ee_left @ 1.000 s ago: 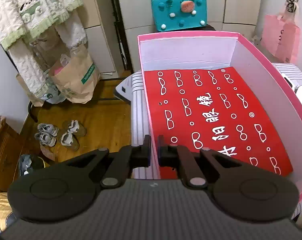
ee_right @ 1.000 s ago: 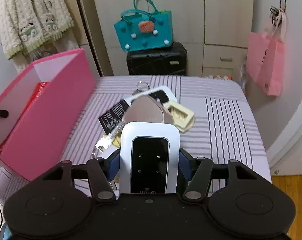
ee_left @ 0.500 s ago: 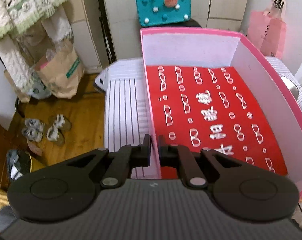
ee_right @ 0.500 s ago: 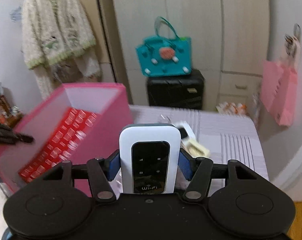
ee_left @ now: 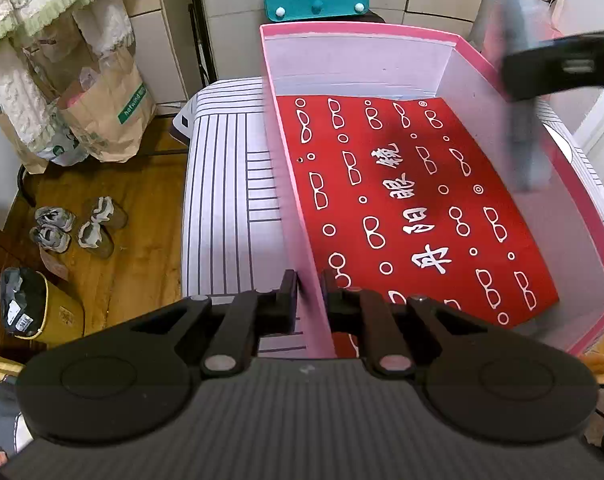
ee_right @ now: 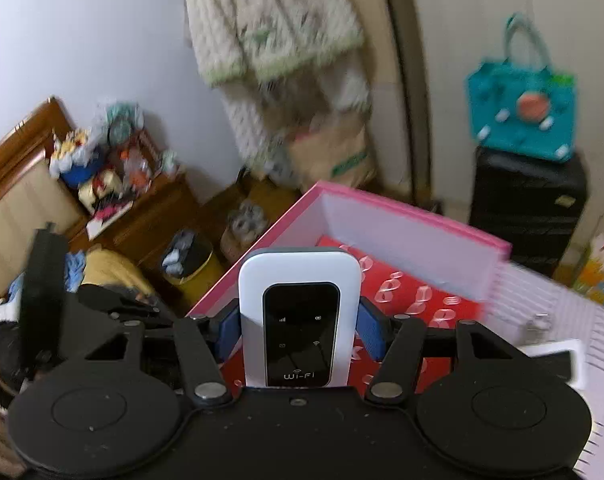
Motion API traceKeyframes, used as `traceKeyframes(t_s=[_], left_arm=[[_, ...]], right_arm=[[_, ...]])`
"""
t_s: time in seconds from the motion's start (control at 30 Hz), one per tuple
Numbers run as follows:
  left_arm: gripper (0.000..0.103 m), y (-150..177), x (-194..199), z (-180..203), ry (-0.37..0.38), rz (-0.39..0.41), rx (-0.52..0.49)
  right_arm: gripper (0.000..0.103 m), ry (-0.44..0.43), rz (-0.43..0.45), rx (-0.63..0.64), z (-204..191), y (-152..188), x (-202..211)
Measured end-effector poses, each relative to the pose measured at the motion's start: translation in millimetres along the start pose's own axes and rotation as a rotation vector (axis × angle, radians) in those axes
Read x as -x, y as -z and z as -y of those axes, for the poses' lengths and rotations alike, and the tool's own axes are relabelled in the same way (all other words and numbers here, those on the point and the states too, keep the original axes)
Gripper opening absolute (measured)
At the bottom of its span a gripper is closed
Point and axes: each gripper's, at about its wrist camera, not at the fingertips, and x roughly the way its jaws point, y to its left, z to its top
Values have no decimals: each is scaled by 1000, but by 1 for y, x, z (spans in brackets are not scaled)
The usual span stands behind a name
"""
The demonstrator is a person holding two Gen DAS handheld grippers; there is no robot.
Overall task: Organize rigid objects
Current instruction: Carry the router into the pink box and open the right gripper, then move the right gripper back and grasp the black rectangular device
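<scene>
A pink box (ee_left: pixel 366 30) with a red patterned sheet (ee_left: pixel 414 208) on its floor stands on the striped bed. My left gripper (ee_left: pixel 308 296) is shut on the box's near left wall (ee_left: pixel 298 216). My right gripper (ee_right: pixel 300 320) is shut on a white Wi-Fi router (ee_right: pixel 300 300) and holds it above the box (ee_right: pixel 414 236). In the left wrist view the right gripper (ee_left: pixel 526 128) shows blurred over the box's right wall.
A striped bed cover (ee_left: pixel 222 184) lies under the box. A white device (ee_right: pixel 558 360) and a key ring (ee_right: pixel 538 324) lie on the bed right of the box. Shoes (ee_left: pixel 74 228), a paper bag (ee_left: pixel 102 108) and a bin (ee_left: pixel 26 308) stand on the floor to the left.
My right gripper has carried the router left, from above the bed to over the pink box. My left gripper has kept its hold on the box wall.
</scene>
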Motion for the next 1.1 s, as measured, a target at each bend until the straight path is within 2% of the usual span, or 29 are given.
traceKeyframes(t_s=[0.17,0.3,0.4,0.5,0.6,0.7,0.73,0.8,0.87,1.03,1.1], left_arm=[[11,-1,-2,-4,8,-2,12],[12,-1,-2,-8,19,-16,48],[15,-2,0,-13,45,-42,86],[15,0,5,-12,36,-26,90],[15,2,12,-10,40,-19,101],[13,3,18,-11,62,-22,115],[13,3,19,-11,63,-17,124],[12,2,22,-9,53,-13,115],[11,1,22,-7,37,-11,112],[11,2,25,-3,20,-7,93],[11,4,28,-2,18,3,91]], right_arm=[[65,-6,-170,-119,13,-16,-75],[65,20,-229,-183,21,-21,-117],[65,45,-254,-216,27,-26,-144],[65,104,-244,-193,27,-29,-157],[65,116,-248,-211,29,-31,-164],[67,133,-215,-310,38,-30,-162],[70,136,-209,-333,43,-29,-159],[70,142,-196,-341,44,-31,-154],[70,155,-168,-306,41,-32,-138],[74,58,-65,-221,32,-29,-67],[76,62,-13,-157,26,-22,-39]])
